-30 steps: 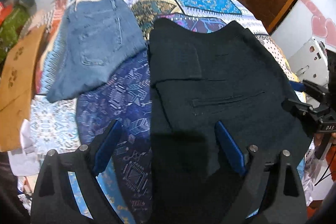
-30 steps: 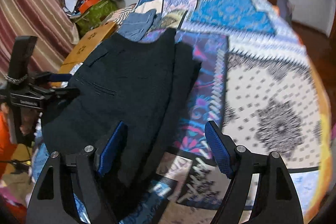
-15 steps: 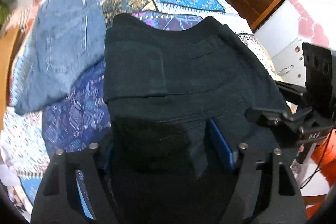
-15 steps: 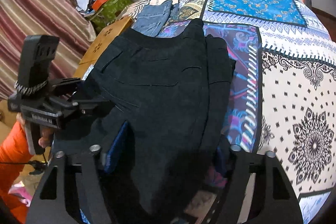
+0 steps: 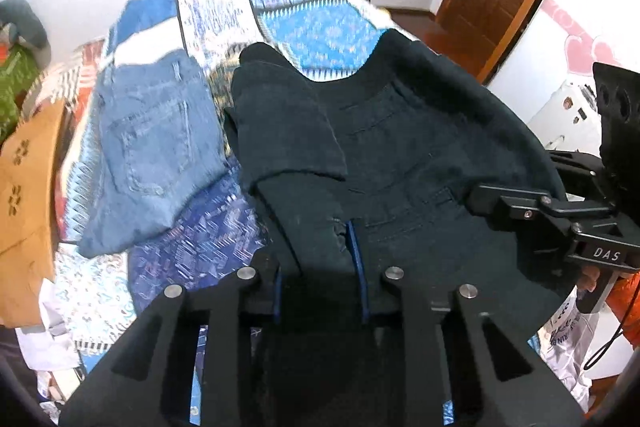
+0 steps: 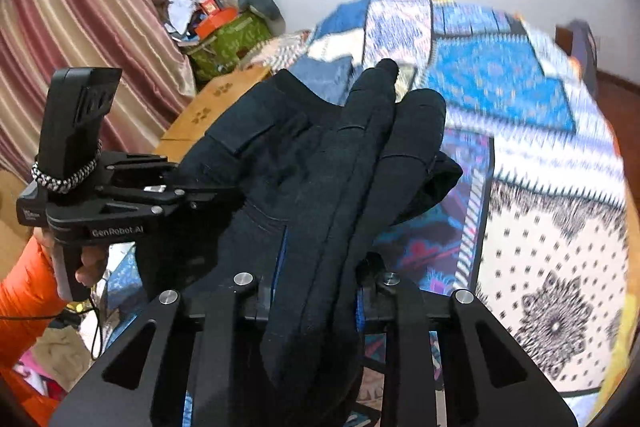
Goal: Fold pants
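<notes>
Both tools, wide open a second ago, are closing on the near edge of the black pants [image 5: 400,155]: left tool [image 5: 320,267], right tool [image 6: 316,287]. The fold can begin.

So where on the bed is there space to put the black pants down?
Free: the white dotted quilt patch right of the folded black pants, and the bright blue patch beyond. Crowded: the folded blue denim jeans on the left.

Both wrist cams sit close behind own jaws, angled down over bed [image 5: 320,27]; shared: black pants [image 5: 420,155], quilt; each sees other gripper side-on
</notes>
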